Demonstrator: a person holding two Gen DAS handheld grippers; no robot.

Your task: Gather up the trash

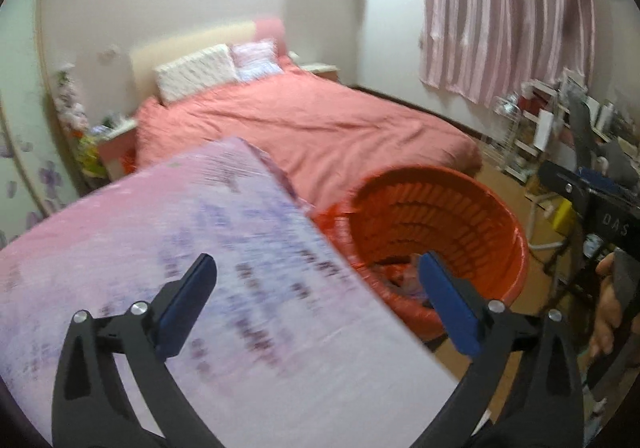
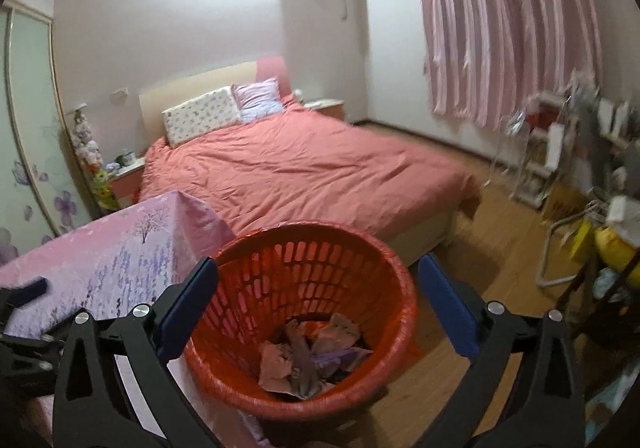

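Observation:
A red slotted trash basket (image 2: 308,288) stands on the wooden floor beside a table with a pink and purple floral cloth (image 2: 108,256). Crumpled paper trash (image 2: 312,356) lies at its bottom. My right gripper (image 2: 318,288) is open and empty above the basket's mouth. My left gripper (image 1: 316,288) is open and empty above the table's corner (image 1: 180,248), with the basket (image 1: 436,232) just to its right. The other gripper and the hand holding it (image 1: 612,308) show at the right edge of the left wrist view.
A bed with a salmon cover (image 2: 304,172) fills the room behind the basket. Pink striped curtains (image 2: 500,28) hang at the right. A cluttered rack and chair (image 2: 580,176) stand at the right. Wooden floor (image 2: 500,224) lies between bed and rack.

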